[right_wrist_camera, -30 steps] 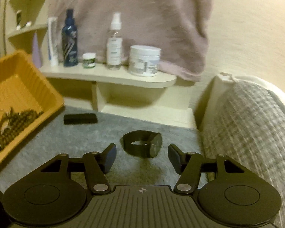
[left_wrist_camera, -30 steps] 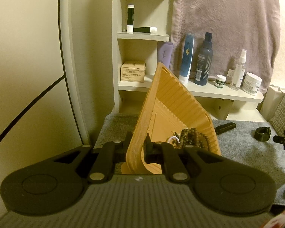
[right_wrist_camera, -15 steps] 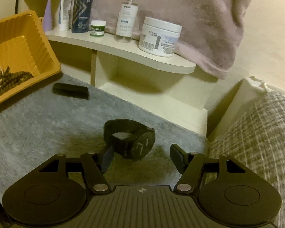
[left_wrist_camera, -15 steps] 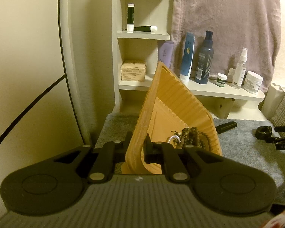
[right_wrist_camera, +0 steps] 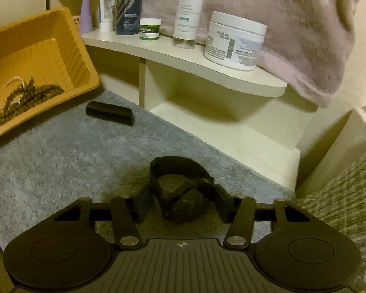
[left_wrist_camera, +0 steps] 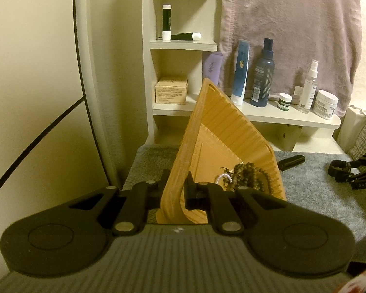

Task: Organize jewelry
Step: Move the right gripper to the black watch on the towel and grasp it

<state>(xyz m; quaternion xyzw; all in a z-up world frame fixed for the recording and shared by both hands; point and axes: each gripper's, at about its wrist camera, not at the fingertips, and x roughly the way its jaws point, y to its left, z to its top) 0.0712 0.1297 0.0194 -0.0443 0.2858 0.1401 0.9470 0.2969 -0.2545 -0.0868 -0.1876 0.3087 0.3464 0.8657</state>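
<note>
Orange ribbed tray [left_wrist_camera: 231, 131], brown beads [left_wrist_camera: 250, 174], black watch [right_wrist_camera: 180, 195] — grey mat [right_wrist_camera: 61, 151], mauve towel [left_wrist_camera: 292, 29].

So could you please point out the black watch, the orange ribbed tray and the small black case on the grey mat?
black watch [right_wrist_camera: 183, 205], right wrist view, face
orange ribbed tray [left_wrist_camera: 231, 131], left wrist view, ribbed wall
small black case [right_wrist_camera: 109, 112], right wrist view, middle

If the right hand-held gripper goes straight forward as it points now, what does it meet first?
The black watch: it already sits between the fingers of the right hand-held gripper, whose jaws have just been closing around it. Whether the pads press it yet is unclear. Beyond it lies only grey mat.
</note>
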